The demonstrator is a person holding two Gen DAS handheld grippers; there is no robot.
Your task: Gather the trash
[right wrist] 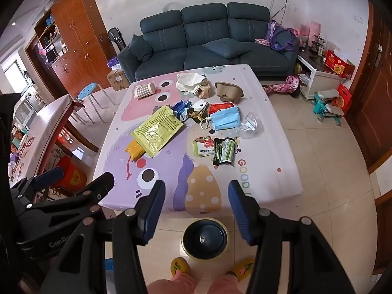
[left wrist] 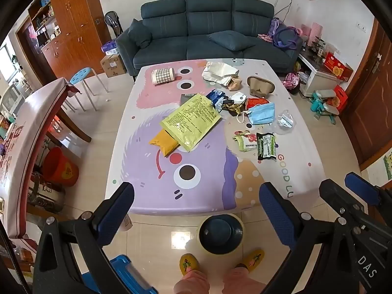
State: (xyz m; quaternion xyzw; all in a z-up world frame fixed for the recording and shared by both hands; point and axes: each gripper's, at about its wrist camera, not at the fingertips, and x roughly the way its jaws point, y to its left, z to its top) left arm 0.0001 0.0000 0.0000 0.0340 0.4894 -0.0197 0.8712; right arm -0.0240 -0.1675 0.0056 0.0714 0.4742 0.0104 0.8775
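Left wrist view shows the left gripper (left wrist: 196,210) spread wide and empty, the trash bin (left wrist: 221,234) on the floor just below and between its fingers. The right gripper (right wrist: 197,208) is likewise wide and empty. Well ahead of both sets of fingers, litter lies on the table (left wrist: 147,191): yellow packet (left wrist: 191,121), blue mask (left wrist: 261,114), green wrappers (left wrist: 265,145). These thin, flat pieces may slip a pinch, and overlapping ones could drag neighbours off the edge.
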